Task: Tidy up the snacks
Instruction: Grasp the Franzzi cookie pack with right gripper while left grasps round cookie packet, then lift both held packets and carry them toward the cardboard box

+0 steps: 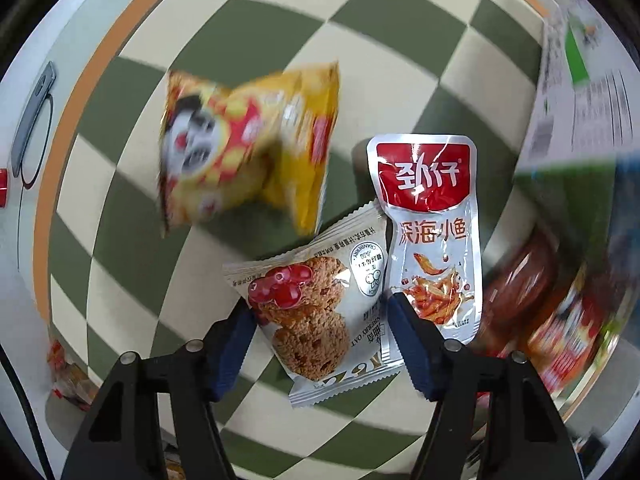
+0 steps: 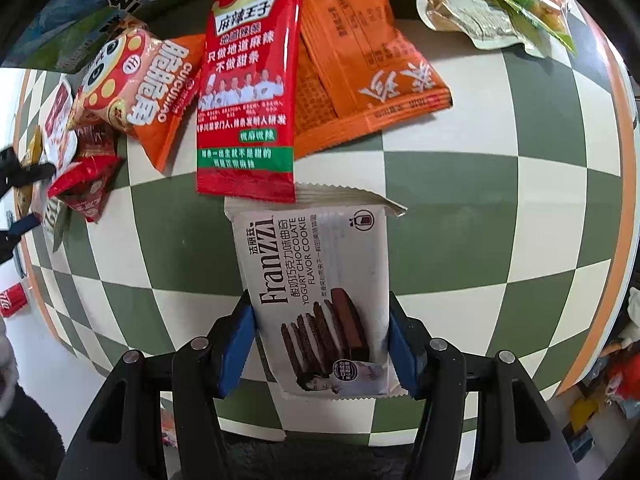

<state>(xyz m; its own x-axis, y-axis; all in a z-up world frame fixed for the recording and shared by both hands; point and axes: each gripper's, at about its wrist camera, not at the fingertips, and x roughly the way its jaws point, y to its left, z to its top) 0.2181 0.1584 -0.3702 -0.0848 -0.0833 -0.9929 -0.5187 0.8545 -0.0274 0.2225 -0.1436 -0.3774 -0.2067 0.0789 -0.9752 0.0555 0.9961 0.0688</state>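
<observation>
The chocolate cookie pack is held lengthwise between the fingers of the right gripper, its long axis running straight away from the camera toward the red spicy-strip pack. Both blue pads are pressed against its long edges, the jaws being about half open. It is positioned over the checkered table.

The cranberry oat cookie pack is set diagonally between the fingers of the left gripper, its far corner overlapped by the upright dried fish pouch. The pads are seen at its edges; a firm grip cannot be confirmed. A blurred yellow snack bag is seen beyond.
</observation>
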